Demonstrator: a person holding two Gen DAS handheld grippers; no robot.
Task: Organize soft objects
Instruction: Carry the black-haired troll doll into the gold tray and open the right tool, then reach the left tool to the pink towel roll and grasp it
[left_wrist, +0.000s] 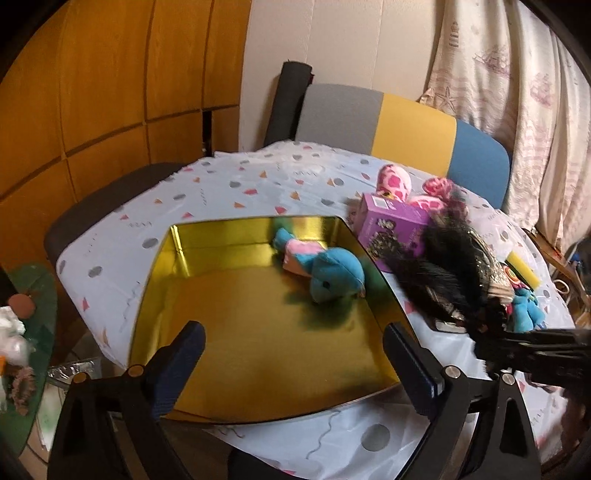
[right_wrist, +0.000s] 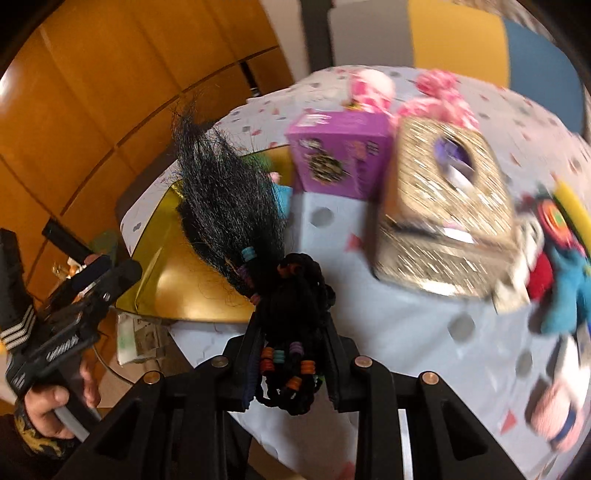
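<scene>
A gold tin box stands open on the patterned tablecloth, with a blue and pink plush toy lying in its far right corner. My left gripper is open and empty over the box's near edge. My right gripper is shut on a black hairy doll with coloured beads, held above the table right of the box; the doll also shows in the left wrist view. The box also shows in the right wrist view.
A purple carton stands by the box's far right corner, with pink spotted plush toys behind it. A glittery gold box, a blue plush and a pink toy lie to the right. A striped chair stands behind the table.
</scene>
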